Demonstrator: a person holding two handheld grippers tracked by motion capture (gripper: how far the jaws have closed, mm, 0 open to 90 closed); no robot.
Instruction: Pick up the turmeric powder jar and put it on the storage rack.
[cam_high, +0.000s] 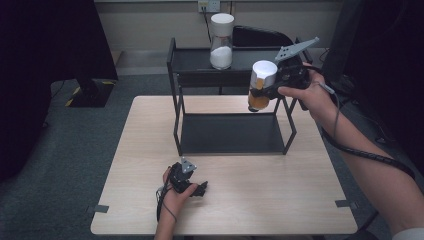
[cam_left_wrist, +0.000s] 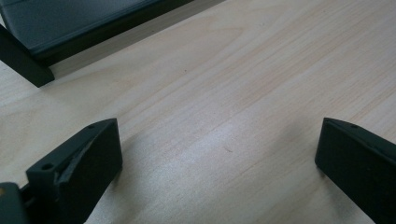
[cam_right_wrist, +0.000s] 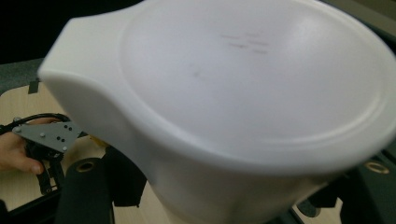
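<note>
The high view is lit dimly and evenly from above, and its corners are lost in darkness. A soft sheen is seen on the pale bench (cam_left_wrist: 224, 107) in the left gripper view. The white lid (cam_right_wrist: 243, 84) is rendered blurred and washed out at close range.

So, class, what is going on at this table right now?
A person works with two handheld grippers. The right gripper is clamped on a white-lidded jar of orange contents, held in the air beside the black shelf's top level, where a jar of white powder stands. The left gripper rests open on the table.
</note>
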